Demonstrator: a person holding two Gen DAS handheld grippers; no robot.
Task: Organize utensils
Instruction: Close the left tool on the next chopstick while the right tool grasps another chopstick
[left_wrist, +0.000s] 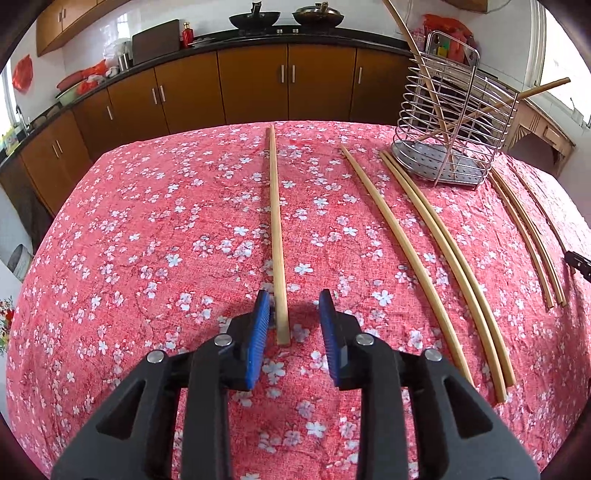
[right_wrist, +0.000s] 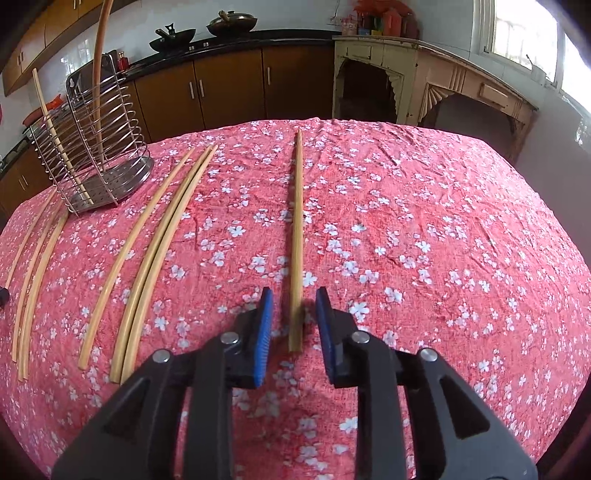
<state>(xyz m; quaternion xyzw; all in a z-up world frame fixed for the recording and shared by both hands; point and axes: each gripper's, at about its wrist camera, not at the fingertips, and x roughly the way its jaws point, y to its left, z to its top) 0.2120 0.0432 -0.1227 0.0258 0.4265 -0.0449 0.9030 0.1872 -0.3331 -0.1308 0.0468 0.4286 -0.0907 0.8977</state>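
Each view shows a long, pale wooden chopstick lying on the red flowered tablecloth and pointing away from the camera. My left gripper (left_wrist: 294, 299) is open over the near end of one chopstick (left_wrist: 275, 221), which lies close to the left blue pad (left_wrist: 258, 332). My right gripper (right_wrist: 294, 295) is open too, and another chopstick (right_wrist: 297, 221) rests between its pads with a gap on both sides. A wire utensil holder (left_wrist: 454, 122) (right_wrist: 92, 147) stands at the far side of the table with two chopsticks leaning in it.
More chopsticks lie loose on the cloth: a single one (left_wrist: 399, 251) (right_wrist: 136, 243), a pair (left_wrist: 450, 266) (right_wrist: 162, 258) and a further group (left_wrist: 528, 236) (right_wrist: 33, 280) beside the holder. Brown kitchen cabinets (left_wrist: 251, 81) and a counter with woks stand behind the table.
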